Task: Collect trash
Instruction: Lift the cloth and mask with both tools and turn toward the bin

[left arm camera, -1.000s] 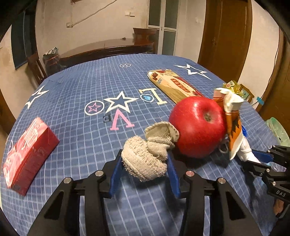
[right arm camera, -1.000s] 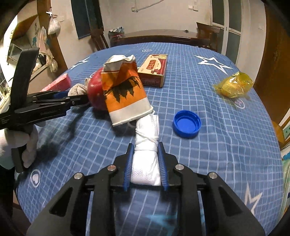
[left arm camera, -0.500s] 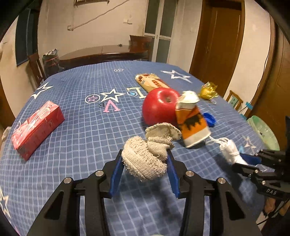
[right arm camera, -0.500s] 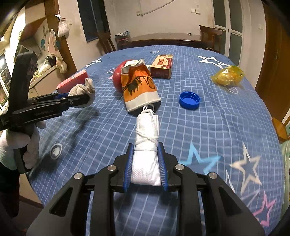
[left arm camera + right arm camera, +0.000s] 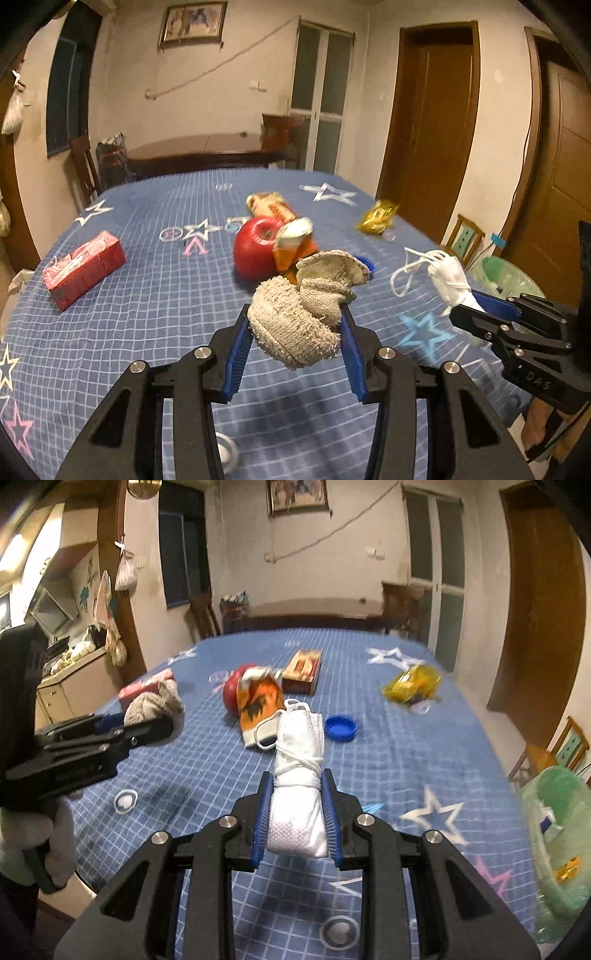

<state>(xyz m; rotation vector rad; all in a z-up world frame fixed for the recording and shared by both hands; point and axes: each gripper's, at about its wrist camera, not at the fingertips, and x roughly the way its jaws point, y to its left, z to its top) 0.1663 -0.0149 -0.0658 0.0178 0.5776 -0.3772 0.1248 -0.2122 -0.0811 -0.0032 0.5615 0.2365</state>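
My left gripper (image 5: pixel 295 325) is shut on a balled beige rag (image 5: pixel 306 314) and holds it above the blue tablecloth. My right gripper (image 5: pixel 297 790) is shut on a rolled white face mask (image 5: pixel 299 775), also lifted off the table. In the left wrist view the mask (image 5: pixel 448 280) and right gripper (image 5: pixel 480 310) are at the right. In the right wrist view the rag (image 5: pixel 153 703) and left gripper (image 5: pixel 140 727) are at the left. A green-lined trash bin (image 5: pixel 557 834) stands beside the table at the right.
On the table lie a red apple (image 5: pixel 255 247), an orange crumpled cup (image 5: pixel 258 705), a blue bottle cap (image 5: pixel 341 728), a yellow wrapper (image 5: pixel 412 683), a snack box (image 5: pixel 303 670) and a red carton (image 5: pixel 83 267). Doors and chairs stand behind.
Both grippers have risen and drawn back from the apple and cup, carrying the rag and the mask. The trash bin has come into the right wrist view.
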